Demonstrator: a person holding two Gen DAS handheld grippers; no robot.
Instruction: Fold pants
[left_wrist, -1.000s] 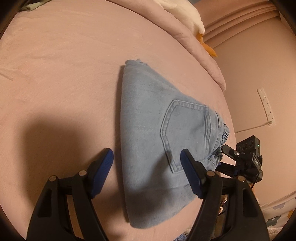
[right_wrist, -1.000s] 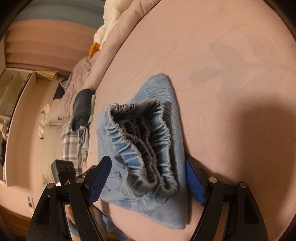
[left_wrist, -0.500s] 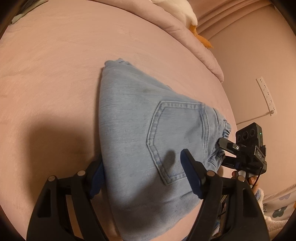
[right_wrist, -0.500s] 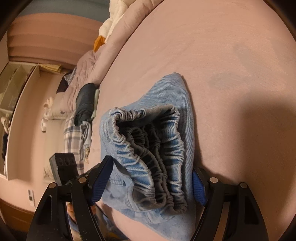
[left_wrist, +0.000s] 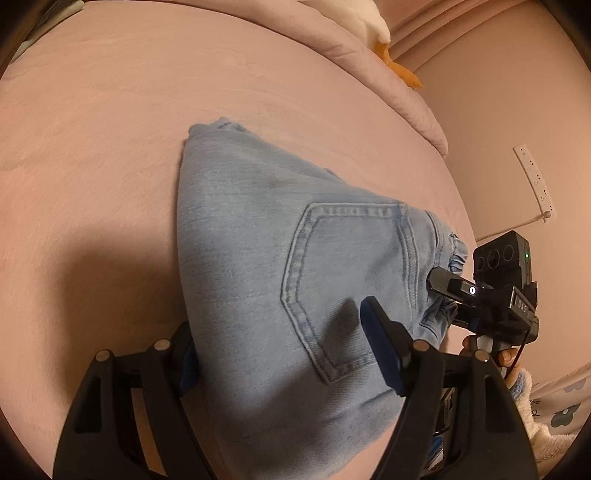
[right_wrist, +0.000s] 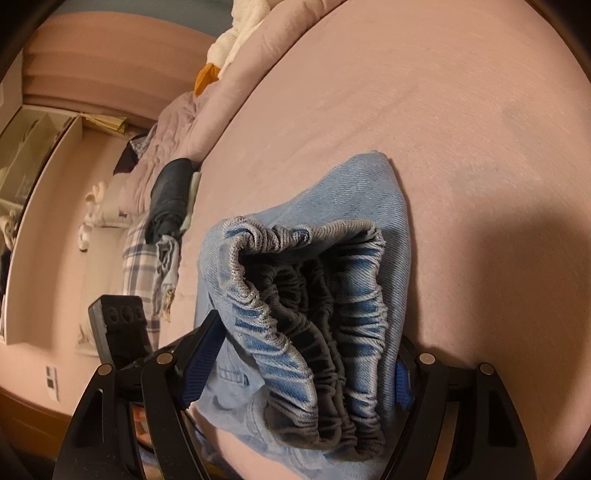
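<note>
Folded light-blue jeans (left_wrist: 258, 258) lie mid-frame on the pink bed (left_wrist: 92, 147); both the left gripper (left_wrist: 284, 350) and right gripper (right_wrist: 306, 365) straddle them, fingers spread, unclenched.

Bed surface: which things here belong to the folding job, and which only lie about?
Job: folded jeans, left gripper, right gripper.

Lying about: plush toy, dark clothes, plaid cloth, power strip.
</note>
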